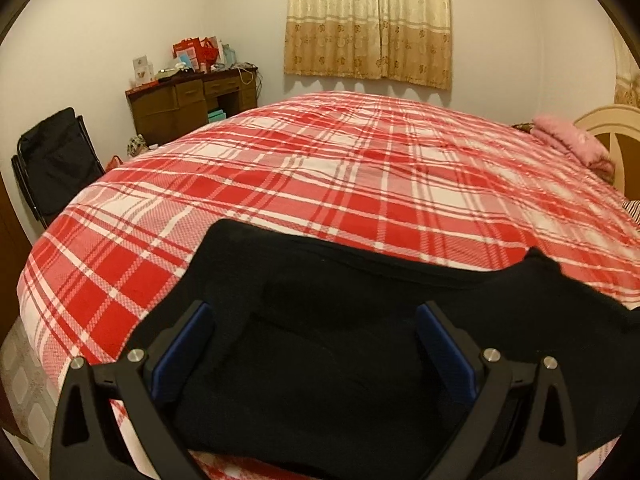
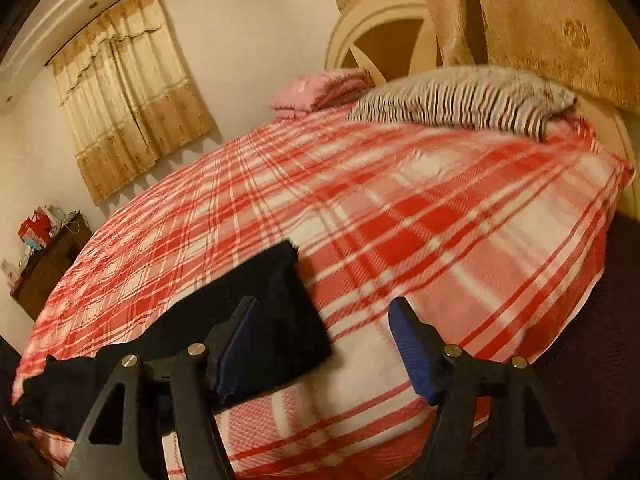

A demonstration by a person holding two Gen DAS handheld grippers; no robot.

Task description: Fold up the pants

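Black soft fabric pants [image 1: 320, 320] lie in a folded-over bundle at the near edge of the bed with the red-and-white plaid cover [image 1: 360, 168]. Left hand-held gripper [image 1: 316, 320] hovers over the bundle, jaws spread and gripping nothing; right hand-held gripper [image 2: 324, 320] is likewise released, one finger over the bundle's squared end. Judgement: at least one fold looks done, but the far end [image 2: 60, 384] lies rumpled, so tidying or a final fold remains.

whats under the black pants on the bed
The black pants lie on the red and white plaid bedspread, near its front edge. The plaid shows all around them; the patch directly beneath is covered, so anything there cannot be seen.
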